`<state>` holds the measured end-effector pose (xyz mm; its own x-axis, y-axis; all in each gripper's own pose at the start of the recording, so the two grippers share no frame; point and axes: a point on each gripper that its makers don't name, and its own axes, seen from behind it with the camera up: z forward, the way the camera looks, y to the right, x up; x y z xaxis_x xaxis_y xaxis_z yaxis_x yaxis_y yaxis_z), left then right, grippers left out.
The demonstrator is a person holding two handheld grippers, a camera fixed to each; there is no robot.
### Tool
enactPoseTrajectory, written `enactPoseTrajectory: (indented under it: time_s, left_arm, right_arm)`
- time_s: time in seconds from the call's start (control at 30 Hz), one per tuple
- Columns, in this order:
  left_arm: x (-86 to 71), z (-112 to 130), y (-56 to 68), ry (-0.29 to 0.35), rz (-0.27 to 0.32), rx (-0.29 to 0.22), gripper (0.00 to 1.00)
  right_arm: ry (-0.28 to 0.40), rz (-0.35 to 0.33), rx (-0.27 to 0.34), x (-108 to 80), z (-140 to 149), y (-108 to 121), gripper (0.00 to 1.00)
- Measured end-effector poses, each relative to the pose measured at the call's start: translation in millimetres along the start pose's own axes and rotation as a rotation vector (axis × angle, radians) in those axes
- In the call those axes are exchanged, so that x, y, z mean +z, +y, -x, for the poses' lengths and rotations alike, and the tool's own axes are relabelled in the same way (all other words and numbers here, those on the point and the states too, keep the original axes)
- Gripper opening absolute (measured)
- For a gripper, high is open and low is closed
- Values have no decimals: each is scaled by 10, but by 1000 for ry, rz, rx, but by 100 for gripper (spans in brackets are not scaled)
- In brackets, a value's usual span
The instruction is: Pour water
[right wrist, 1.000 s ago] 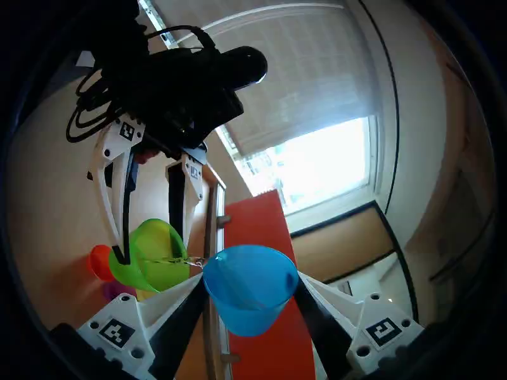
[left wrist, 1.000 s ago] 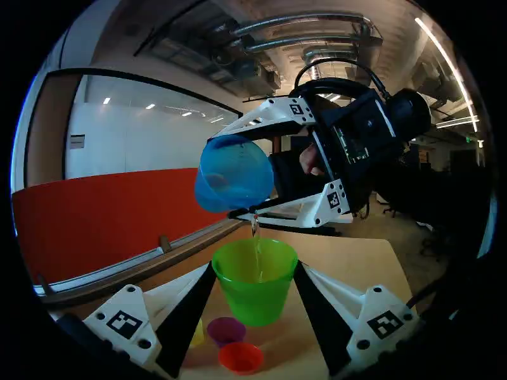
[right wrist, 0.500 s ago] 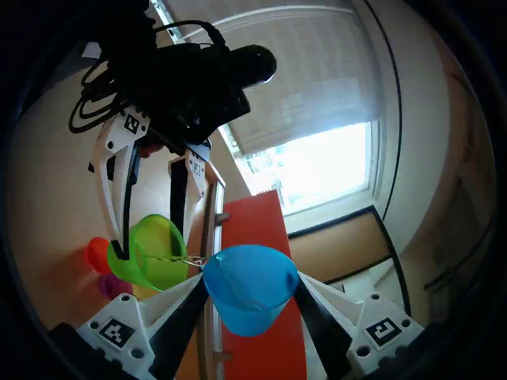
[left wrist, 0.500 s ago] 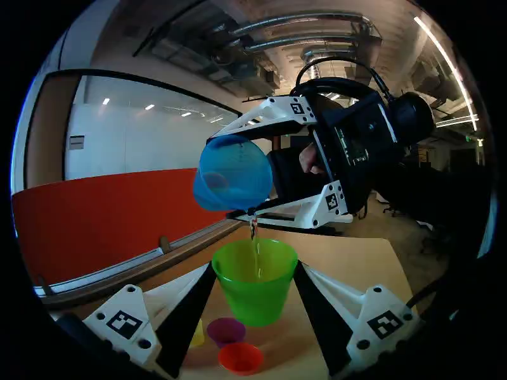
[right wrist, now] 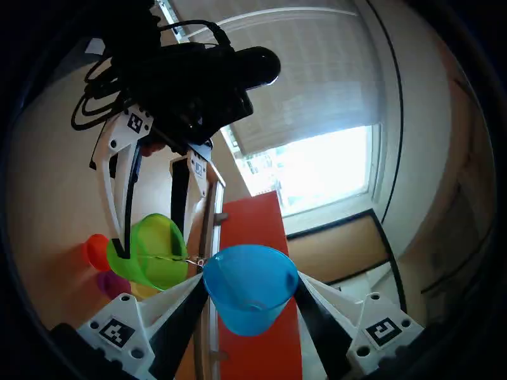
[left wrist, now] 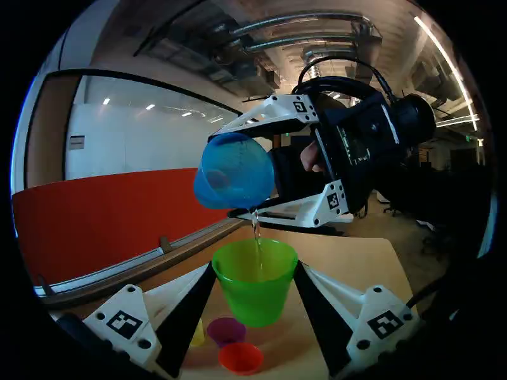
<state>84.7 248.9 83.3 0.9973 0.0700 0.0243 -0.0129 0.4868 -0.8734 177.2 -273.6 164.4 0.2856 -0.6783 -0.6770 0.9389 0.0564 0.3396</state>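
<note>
We see left tongs [left wrist: 255,271] pinching the upright green cup [left wrist: 255,294] over the desk [left wrist: 355,259], right tongs [right wrist: 250,278] clamped on the tilted blue cup [right wrist: 248,301], thin water stream [left wrist: 256,229] falling into the green cup

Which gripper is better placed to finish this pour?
Right. The right gripper holds the tilted blue plastic cup above the green plastic cup, water stream falling in; the left gripper just holds that cup upright.
</note>
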Motion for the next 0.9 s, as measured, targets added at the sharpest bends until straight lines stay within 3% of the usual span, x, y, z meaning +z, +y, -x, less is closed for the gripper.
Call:
enactPoseTrajectory:
  time_s: [0.9]
  left_arm:
    - [-5,-18,16,4,4,3,87]
  right_arm:
    - [-6,10,-66,14,-45,27,91]
